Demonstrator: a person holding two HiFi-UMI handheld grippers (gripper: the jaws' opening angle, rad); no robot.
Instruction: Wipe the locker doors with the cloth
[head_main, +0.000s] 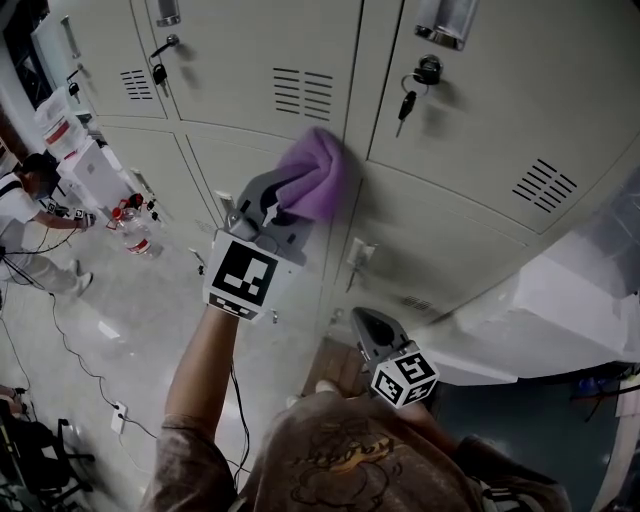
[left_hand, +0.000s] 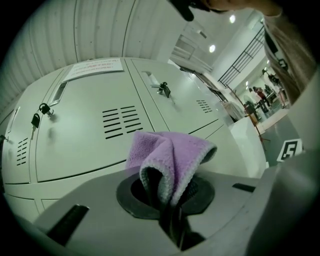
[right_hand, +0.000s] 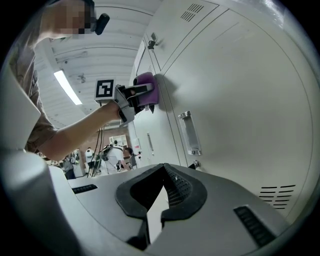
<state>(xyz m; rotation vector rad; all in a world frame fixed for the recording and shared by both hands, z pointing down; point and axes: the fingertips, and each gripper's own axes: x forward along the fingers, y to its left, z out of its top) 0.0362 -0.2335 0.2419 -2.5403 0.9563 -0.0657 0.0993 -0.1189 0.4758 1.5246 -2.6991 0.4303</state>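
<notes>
1. A pale, glossy floor (head_main: 130, 340) stretches away at the left, with dark cables (head_main: 75, 355) trailing across it toward a power strip (head_main: 118, 415).
2. Clear bottles (head_main: 135, 235) with red caps stand on it beside white boxes (head_main: 90, 170).
3. A person in white (head_main: 25, 215) is at the left edge.
4. A long strip light (right_hand: 65, 87) glows overhead, and round lamps (left_hand: 212, 48) shine farther off.

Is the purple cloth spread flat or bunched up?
Bunched up: the cloth folds over itself in the shut left gripper, a rounded wad against the locker doors.

No legible text anywhere
</notes>
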